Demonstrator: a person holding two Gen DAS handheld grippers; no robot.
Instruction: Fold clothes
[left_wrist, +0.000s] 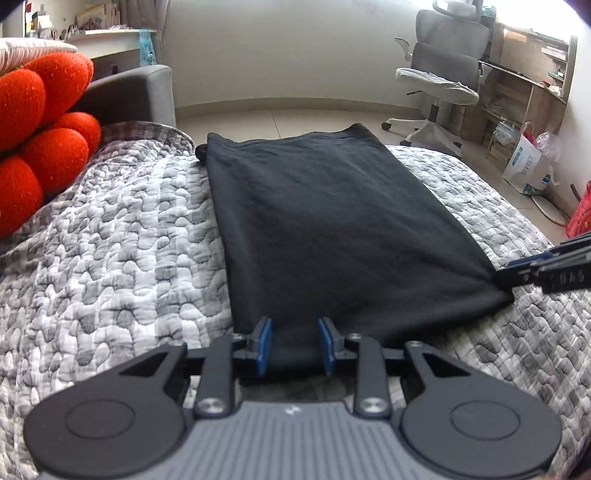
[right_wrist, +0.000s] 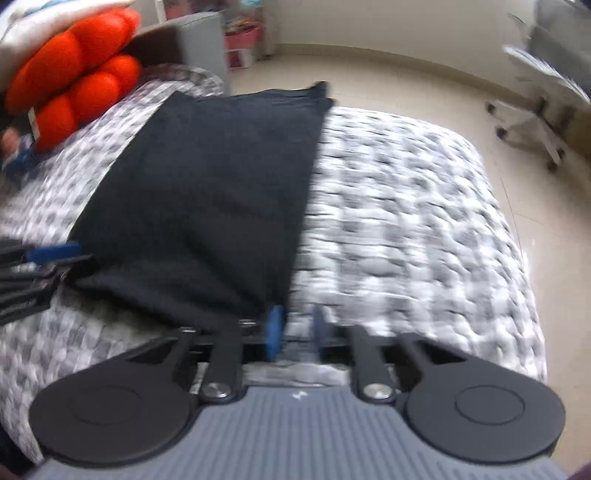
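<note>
Garment (left_wrist: 332, 229) dark, flat on bed quilt (left_wrist: 122, 236), long axis running away from us to far edge | left gripper (left_wrist: 295, 345) part-open astride near hem | right gripper (right_wrist: 297, 332) part-open, empty, beside near-right corner | both equally near.

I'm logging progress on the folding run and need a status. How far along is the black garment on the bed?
Done: the black garment lies as a long, narrow, smooth panel on the quilt, apparently folded lengthwise. In hand: the left gripper is open around its near hem; the right gripper is open at the near right corner, blurred. Left: probably folding the near end toward the far end.
</note>
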